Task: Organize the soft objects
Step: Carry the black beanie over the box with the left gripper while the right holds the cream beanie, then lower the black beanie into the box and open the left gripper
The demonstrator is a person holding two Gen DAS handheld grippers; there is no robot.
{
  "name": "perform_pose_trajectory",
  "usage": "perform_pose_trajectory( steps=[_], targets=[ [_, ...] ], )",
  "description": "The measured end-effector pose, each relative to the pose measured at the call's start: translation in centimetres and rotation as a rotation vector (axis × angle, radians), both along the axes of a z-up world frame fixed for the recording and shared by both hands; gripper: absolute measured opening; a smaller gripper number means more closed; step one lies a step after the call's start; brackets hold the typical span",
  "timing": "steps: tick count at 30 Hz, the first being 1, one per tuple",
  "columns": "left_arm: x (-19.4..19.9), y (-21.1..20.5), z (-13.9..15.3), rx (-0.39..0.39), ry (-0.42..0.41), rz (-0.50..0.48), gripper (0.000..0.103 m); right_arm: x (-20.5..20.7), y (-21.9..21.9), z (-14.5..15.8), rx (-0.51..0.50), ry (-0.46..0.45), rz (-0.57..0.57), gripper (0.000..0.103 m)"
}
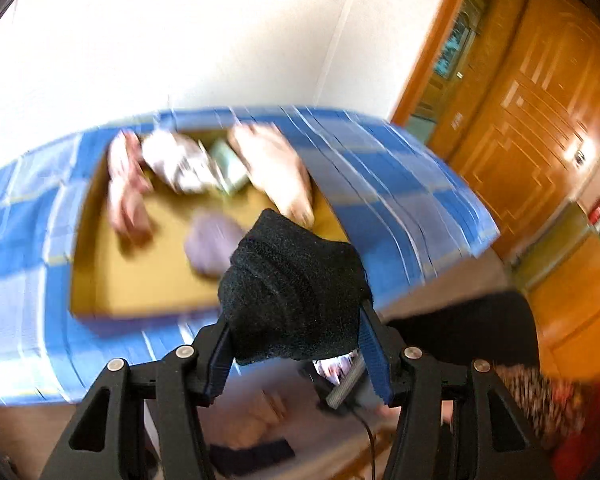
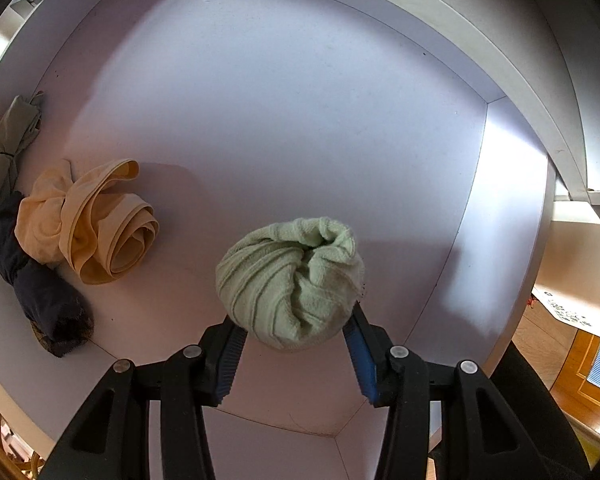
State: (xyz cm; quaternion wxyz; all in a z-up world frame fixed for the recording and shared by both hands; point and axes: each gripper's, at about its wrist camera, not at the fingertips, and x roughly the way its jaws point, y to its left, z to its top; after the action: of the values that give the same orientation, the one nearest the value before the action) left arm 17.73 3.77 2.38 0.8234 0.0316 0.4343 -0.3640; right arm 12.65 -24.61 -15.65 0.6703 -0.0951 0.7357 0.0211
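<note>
Left wrist: left gripper (image 1: 300, 344) clamps a black sock bundle (image 1: 294, 288), held in the air above the blue checked cloth (image 1: 379, 184), near the cardboard tray (image 1: 148, 280) of blurred soft items. Light, squashy; grip mid-bundle.

Right wrist: right gripper (image 2: 296, 344) pinches a green towel ball (image 2: 292, 280) over the white bin (image 2: 260, 100); yellow cloth (image 2: 96, 224) and dark socks (image 2: 36, 292) lie at its left side. It may unroll, so hold across the middle.

Balled black sock (image 1: 296, 292), green towel (image 2: 292, 280)

In the cardboard tray (image 1: 100, 280) lie roughly five blurred soft bundles; one black knitted roll (image 1: 296, 288) sits apart. The white bin (image 2: 499, 200) holds four cloth items.
</note>
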Motion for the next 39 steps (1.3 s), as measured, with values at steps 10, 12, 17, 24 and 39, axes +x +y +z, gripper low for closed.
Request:
perform_pose_trajectory(
  steps=[10,12,17,24,39],
  targets=[
    [9.6,-1.0,0.7,0.028,0.068,0.19,0.057,0.4,-0.2,-0.2,0.005,0.001,-0.002,0.048],
    [11.4,-1.2,-0.4,0.028,0.107,0.227,0.057,0.0,0.1,-0.7,0.005,0.001,0.0,0.048],
    [14.2,-1.6,-3.1,0.052,0.148,0.295,0.057,-0.6,1.0,-2.5,0.011,0.001,-0.005,0.048],
    [16.6,-2.1,-5.9,0.07,0.205,0.358,0.058,-0.6,1.2,-2.6,0.019,0.003,-0.01,0.048],
    [18.5,-2.3,-7.9,0.145,0.188,0.4,0.068,-1.0,1.0,-5.0,0.042,0.097,-0.013,0.035]
  ],
)
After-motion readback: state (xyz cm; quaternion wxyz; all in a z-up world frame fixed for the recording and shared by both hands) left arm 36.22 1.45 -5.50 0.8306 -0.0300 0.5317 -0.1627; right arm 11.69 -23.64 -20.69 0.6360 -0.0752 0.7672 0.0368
